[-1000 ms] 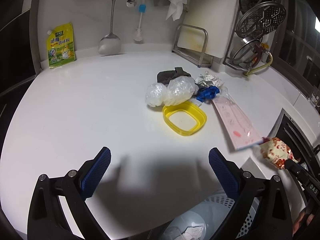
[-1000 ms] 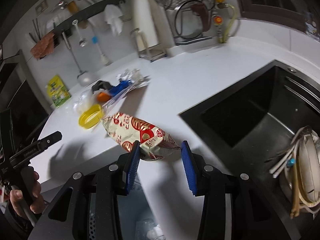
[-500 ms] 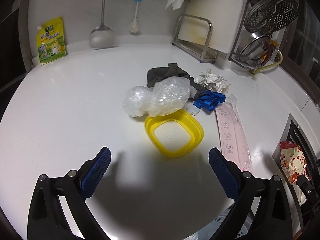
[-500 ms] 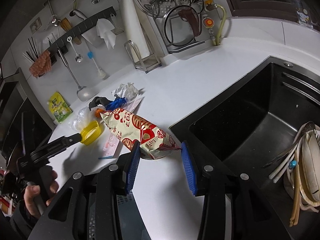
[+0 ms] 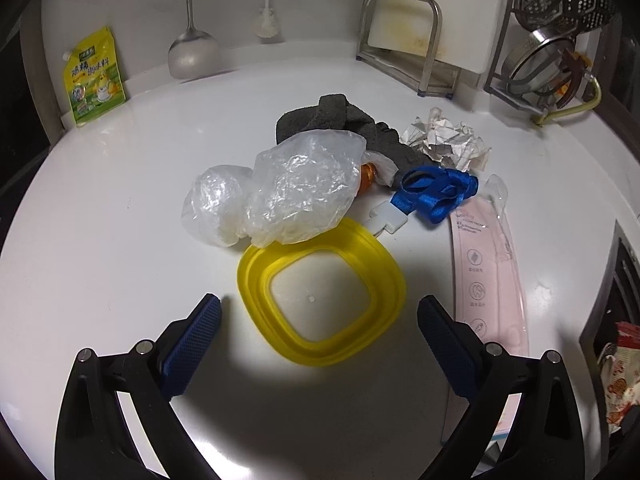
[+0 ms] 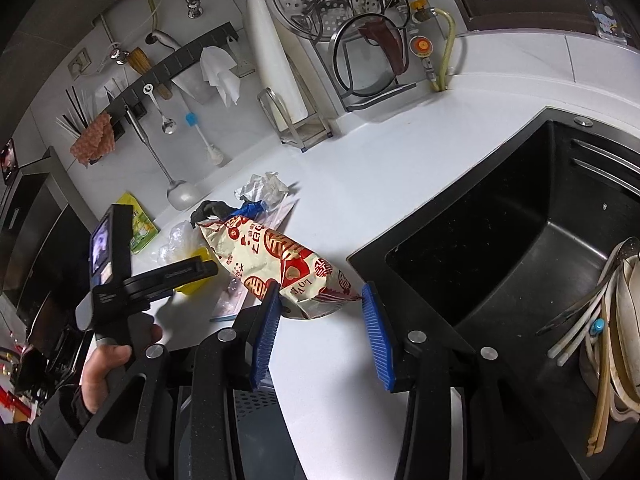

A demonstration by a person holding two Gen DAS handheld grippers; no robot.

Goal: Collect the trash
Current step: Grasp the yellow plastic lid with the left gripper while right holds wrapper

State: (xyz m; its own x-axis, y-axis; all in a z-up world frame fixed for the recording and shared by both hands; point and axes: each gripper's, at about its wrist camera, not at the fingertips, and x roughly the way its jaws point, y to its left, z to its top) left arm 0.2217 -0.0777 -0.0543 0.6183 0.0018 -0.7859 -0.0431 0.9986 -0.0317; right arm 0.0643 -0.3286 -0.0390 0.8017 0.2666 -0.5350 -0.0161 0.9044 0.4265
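A pile of trash lies on the white counter (image 5: pixel 120 200): a yellow ring lid (image 5: pixel 320 296), crumpled clear plastic bags (image 5: pixel 280 196), a dark cloth (image 5: pixel 332 120), crumpled paper (image 5: pixel 444 140), a blue ribbon (image 5: pixel 436 192) and a pink packet (image 5: pixel 488 280). My left gripper (image 5: pixel 318 316) is open, its fingers on either side of the yellow lid's near edge. My right gripper (image 6: pixel 320 300) is shut on a red-and-cream snack bag (image 6: pixel 280 256), held above the counter edge; the bag also shows in the left wrist view (image 5: pixel 622 372).
A black sink (image 6: pixel 512 240) with dishes and chopsticks (image 6: pixel 608 320) lies to the right. A perforated bin (image 6: pixel 256 404) sits below the right gripper. A green-yellow pouch (image 5: pixel 92 76), a cutting board rack (image 5: pixel 408 40), hanging utensils and a steamer rack (image 5: pixel 560 20) line the back wall.
My left gripper has moved forward to the pile, and the yellow lid now sits between its open fingers. My right gripper has lifted and tilted back, still holding the snack bag.
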